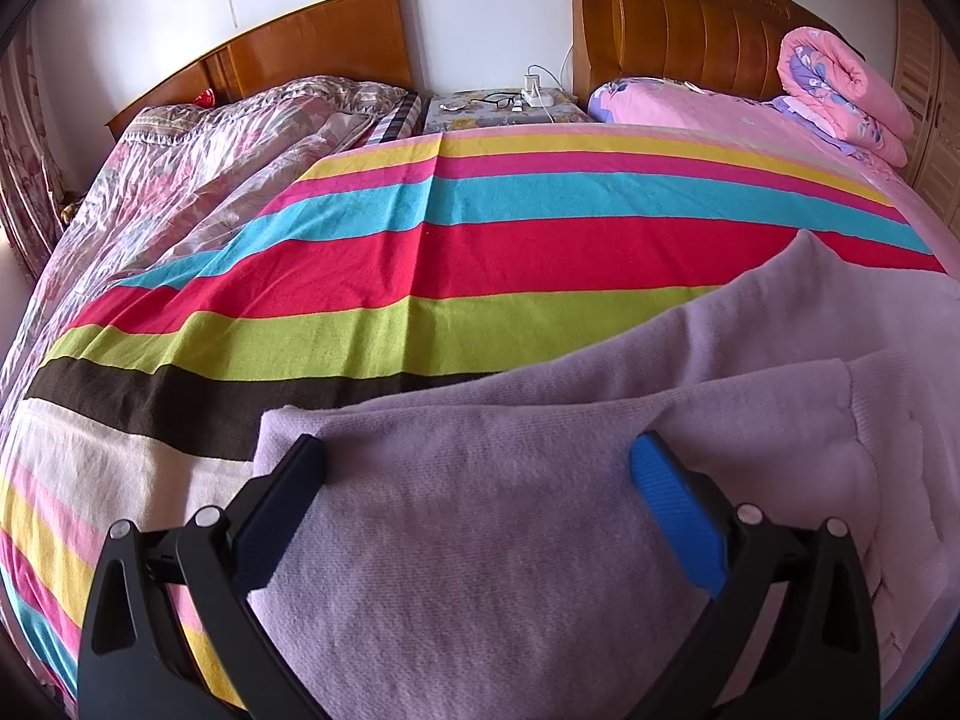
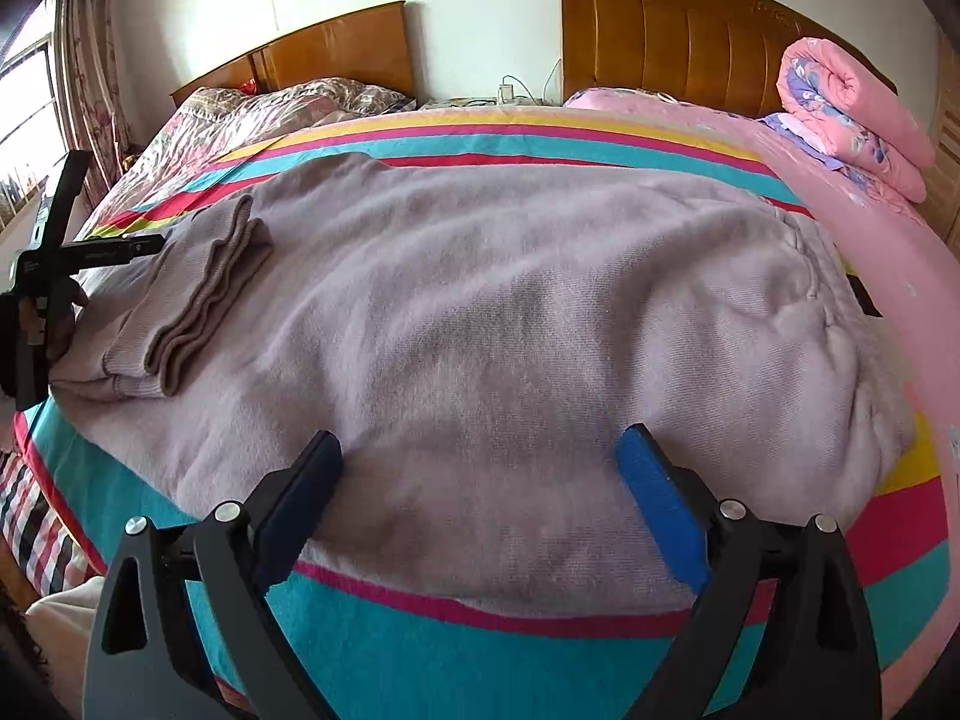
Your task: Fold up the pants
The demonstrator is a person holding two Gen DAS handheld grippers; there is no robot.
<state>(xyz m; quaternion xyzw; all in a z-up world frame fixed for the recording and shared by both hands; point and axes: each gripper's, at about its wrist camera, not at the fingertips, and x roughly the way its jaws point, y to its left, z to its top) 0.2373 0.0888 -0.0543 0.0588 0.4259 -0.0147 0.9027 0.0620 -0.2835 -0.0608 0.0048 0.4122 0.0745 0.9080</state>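
Lilac knit pants lie on a striped blanket on the bed, with the ribbed leg cuffs folded back on top at the left. In the left wrist view the pants fill the lower right. My left gripper is open just over the pants' left folded end. It also shows from the side in the right wrist view. My right gripper is open and empty above the pants' near edge.
The striped blanket covers the bed. A floral quilt lies at the left, a rolled pink quilt at the back right. A nightstand with chargers sits between two wooden headboards.
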